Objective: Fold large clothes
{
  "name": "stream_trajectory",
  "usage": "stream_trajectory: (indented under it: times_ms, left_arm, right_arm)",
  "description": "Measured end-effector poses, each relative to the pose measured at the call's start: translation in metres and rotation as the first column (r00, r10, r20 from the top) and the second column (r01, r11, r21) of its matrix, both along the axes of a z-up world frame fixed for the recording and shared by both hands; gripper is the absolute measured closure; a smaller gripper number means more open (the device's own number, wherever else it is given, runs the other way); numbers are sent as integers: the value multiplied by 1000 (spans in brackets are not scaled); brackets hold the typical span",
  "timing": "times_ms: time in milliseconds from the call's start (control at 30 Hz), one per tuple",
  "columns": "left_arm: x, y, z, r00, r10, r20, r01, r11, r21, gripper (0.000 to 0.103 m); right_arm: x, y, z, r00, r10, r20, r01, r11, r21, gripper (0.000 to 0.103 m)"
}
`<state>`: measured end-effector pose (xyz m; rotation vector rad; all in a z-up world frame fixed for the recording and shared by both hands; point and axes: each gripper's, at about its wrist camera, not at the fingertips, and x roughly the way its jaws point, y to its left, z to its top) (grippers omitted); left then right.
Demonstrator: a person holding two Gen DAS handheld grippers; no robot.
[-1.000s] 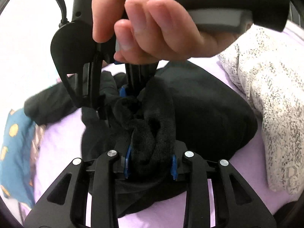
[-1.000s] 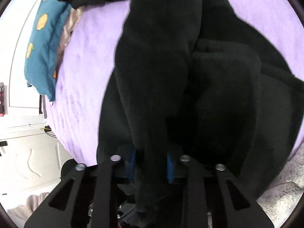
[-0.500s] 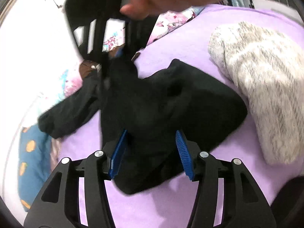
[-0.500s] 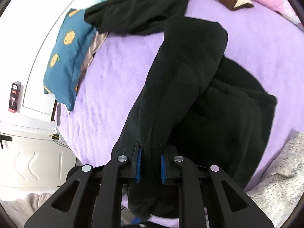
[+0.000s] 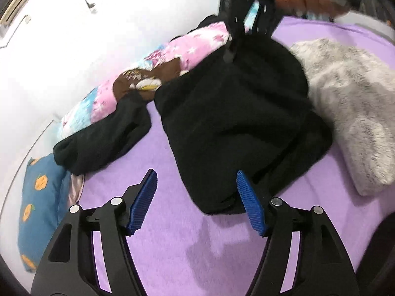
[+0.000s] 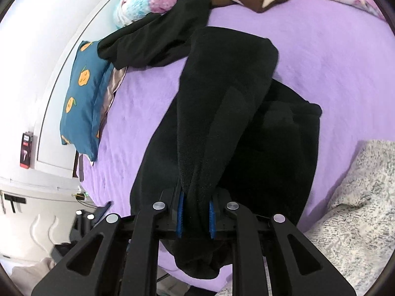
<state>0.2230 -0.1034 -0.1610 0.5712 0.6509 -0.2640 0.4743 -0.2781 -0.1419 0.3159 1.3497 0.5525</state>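
Looking along the left gripper, its blue pads stood wide apart with nothing between them. The black garment lay on the purple bed, its near edge just past the pads. A fluffy grey blanket sat to the right.

Looking along the right gripper, its jaws were pinched tight on a bunch of the black garment, which hung up off the bed. A blue pillow lay far left.
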Motion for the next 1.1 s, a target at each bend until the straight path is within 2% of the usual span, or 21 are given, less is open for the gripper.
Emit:
stream_trajectory:
  times_ms: [33, 133, 200, 300, 333, 400, 467, 600, 733, 867, 1000, 1100]
  left_arm:
    - [-2, 5, 2, 1000, -3, 2, 3, 1000, -5, 38]
    - [4, 15, 8, 1000, 4, -4, -4, 997, -83, 38]
    - [14, 20, 14, 1000, 0, -22, -4, 987, -163, 38]
    - [34, 29, 26, 997, 9, -82, -34, 952, -305, 38]
    - [44, 34, 30, 994, 11, -107, -49, 933, -357, 38]
    - [63, 40, 35, 990, 27, -136, -83, 903, -421, 38]
    - [81, 41, 30, 984, 20, -176, -101, 881, -462, 38]
    - [103, 32, -2, 969, 10, -248, -128, 875, -467, 38]
    - [108, 17, -39, 950, 4, -314, -126, 921, -369, 37]
    - [116, 7, -66, 933, -9, -360, -131, 923, -362, 33]
    - [120, 0, -69, 933, -6, -360, -129, 928, -349, 32]
    - [120, 7, -64, 923, 0, -384, -155, 915, -373, 30]
  right_arm:
    - [0, -2, -3, 1000, -1, -4, 1, 1000, 0, 88]
    - [-3, -4, -14, 1000, -9, -6, 9, 1000, -6, 88]
    - [-4, -7, -23, 1000, -27, -17, 26, 999, -20, 88]
    - [-3, -18, -28, 998, -62, -26, 61, 998, -32, 88]
    - [-3, -21, -24, 998, -60, -16, 60, 998, -32, 88]
    - [-5, -26, -14, 998, -70, 6, 70, 997, -31, 88]
    - [-6, -26, -6, 998, -56, 30, 58, 996, -70, 88]
    - [-3, -26, -43, 996, -79, -36, 74, 991, -112, 88]
    - [2, -24, -98, 989, -111, -97, 96, 985, -146, 86]
    - [7, -33, -126, 977, -186, -103, 168, 972, -163, 80]
    - [1, -31, -129, 976, -205, -70, 189, 963, -192, 77]
    - [-6, -24, -104, 981, -191, -15, 181, 950, -254, 62]
